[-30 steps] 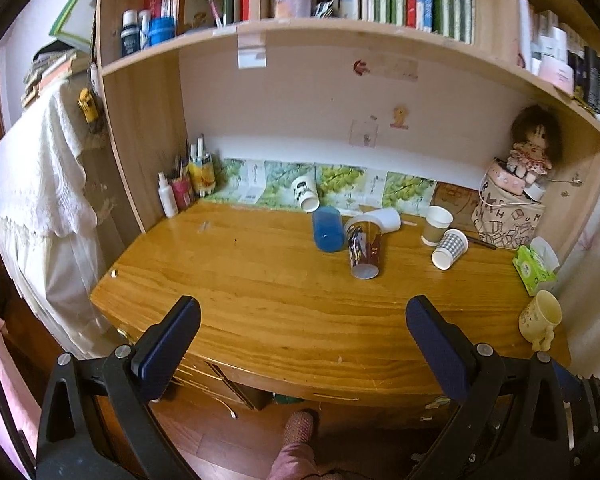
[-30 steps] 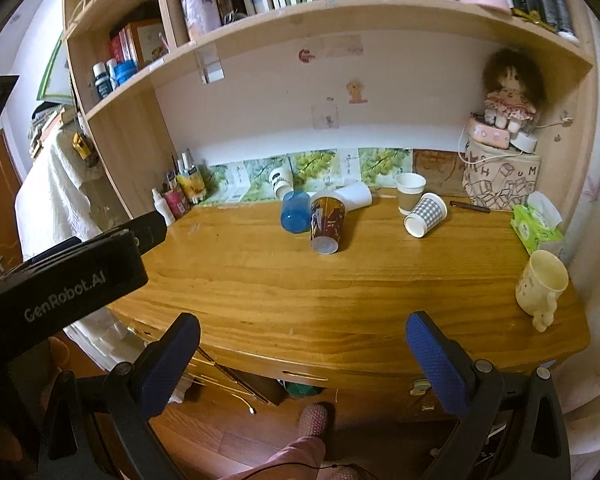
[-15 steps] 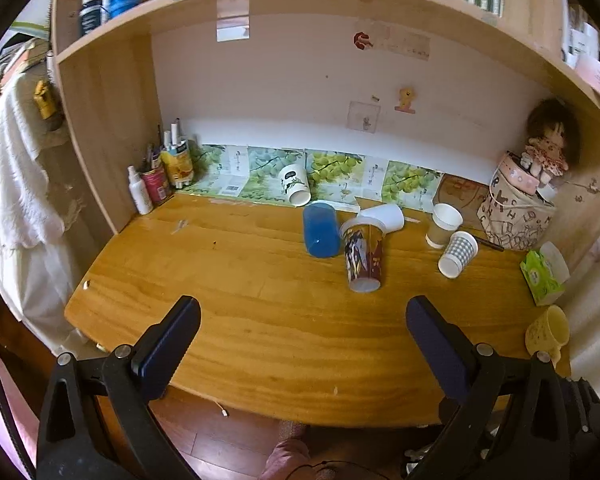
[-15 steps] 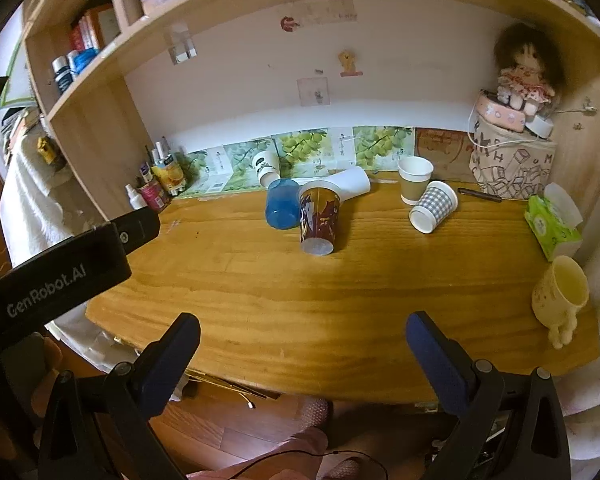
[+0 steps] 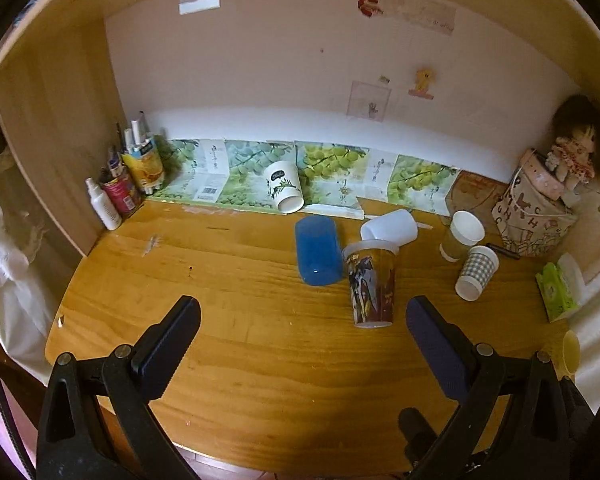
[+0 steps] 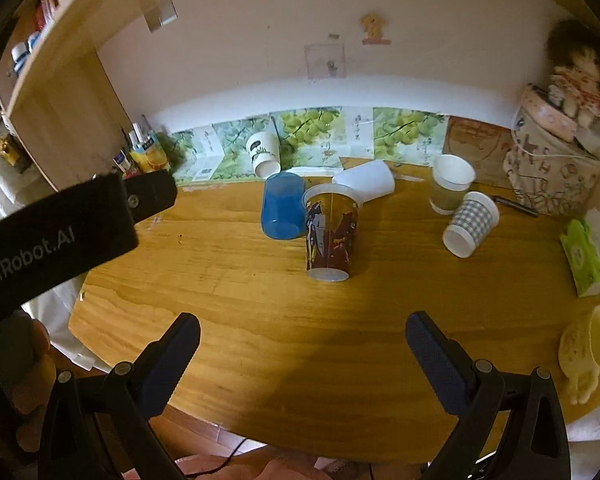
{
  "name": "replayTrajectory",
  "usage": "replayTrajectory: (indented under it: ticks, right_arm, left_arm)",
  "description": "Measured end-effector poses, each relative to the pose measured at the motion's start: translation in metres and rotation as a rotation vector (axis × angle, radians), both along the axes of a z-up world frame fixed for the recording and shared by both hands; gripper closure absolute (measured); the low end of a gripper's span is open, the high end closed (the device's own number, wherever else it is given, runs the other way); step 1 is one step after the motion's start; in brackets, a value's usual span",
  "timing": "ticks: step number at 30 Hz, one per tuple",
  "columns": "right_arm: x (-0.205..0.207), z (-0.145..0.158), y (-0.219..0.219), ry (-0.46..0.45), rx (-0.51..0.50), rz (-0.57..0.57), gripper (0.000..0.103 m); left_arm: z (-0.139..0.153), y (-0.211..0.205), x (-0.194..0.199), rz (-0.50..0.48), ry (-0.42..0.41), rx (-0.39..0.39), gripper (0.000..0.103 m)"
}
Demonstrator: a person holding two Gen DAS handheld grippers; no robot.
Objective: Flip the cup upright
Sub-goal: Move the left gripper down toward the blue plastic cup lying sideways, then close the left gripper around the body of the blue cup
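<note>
Several cups lie tipped on the wooden desk [image 5: 260,352]. A blue plastic cup [image 5: 317,251] [image 6: 282,211] lies on its side mid-desk. A printed dark-red cup [image 5: 371,283] [image 6: 331,238] lies beside it, base toward me. A plain white cup [image 5: 390,227] [image 6: 366,185] lies behind them. A checked paper cup [image 5: 477,273] [image 6: 471,225] lies tipped at the right. A white cup with a leaf print [image 5: 284,191] [image 6: 263,154] leans by the back wall. My left gripper [image 5: 302,328] and right gripper [image 6: 302,344] are both open and empty over the desk's front part.
An upright paper cup [image 5: 462,235] [image 6: 450,183] stands right of centre. A yellow mug [image 6: 588,344] sits at the front right edge. Green tissue pack [image 6: 586,258], fabric basket with doll [image 6: 552,168], bottles and pens [image 5: 128,176] at the back left. The left gripper's body [image 6: 60,232] crosses the right wrist view.
Both grippers have moved forward and over the desk, closer to the cups. The upper shelves have slid out of view. Both stay open.
</note>
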State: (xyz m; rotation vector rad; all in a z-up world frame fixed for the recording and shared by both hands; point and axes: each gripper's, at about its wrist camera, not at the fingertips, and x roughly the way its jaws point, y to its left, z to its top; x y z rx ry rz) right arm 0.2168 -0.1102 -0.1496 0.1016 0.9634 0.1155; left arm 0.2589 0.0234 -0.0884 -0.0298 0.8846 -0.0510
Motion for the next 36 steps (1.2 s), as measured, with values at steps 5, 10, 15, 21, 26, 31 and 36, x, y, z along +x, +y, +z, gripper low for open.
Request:
replayTrajectory:
  ticks: [5,10,15,21,26,31,36]
  right_arm:
    - [0.029,-0.009,0.011,0.057,-0.003,0.019,0.0]
    - [0.056,-0.02,0.02,0.105,-0.009,0.029,0.0]
    - [0.079,-0.029,0.026,0.136,-0.024,0.034,0.0]
    - [0.107,-0.046,0.029,0.181,-0.028,0.026,0.0]
    - [0.126,-0.064,0.03,0.223,-0.031,0.011,0.0]
    - [0.139,-0.079,0.029,0.264,-0.039,0.001,0.0]
    - [0.15,-0.091,0.025,0.304,-0.042,-0.004,0.0]
  left_arm:
    - [-0.015,-0.001,0.035,-0.03,0.096,0.012,0.0]
    - [-0.033,-0.002,0.067,-0.059,0.187,0.031,0.0]
    - [-0.051,-0.001,0.096,-0.082,0.257,0.064,0.0]
    - [-0.074,0.003,0.13,-0.096,0.338,0.05,0.0]
    - [-0.098,0.003,0.158,-0.109,0.41,0.023,0.0]
    - [-0.119,0.007,0.18,-0.092,0.459,-0.002,0.001]
    - [-0.14,0.009,0.2,-0.088,0.509,-0.03,0.001]
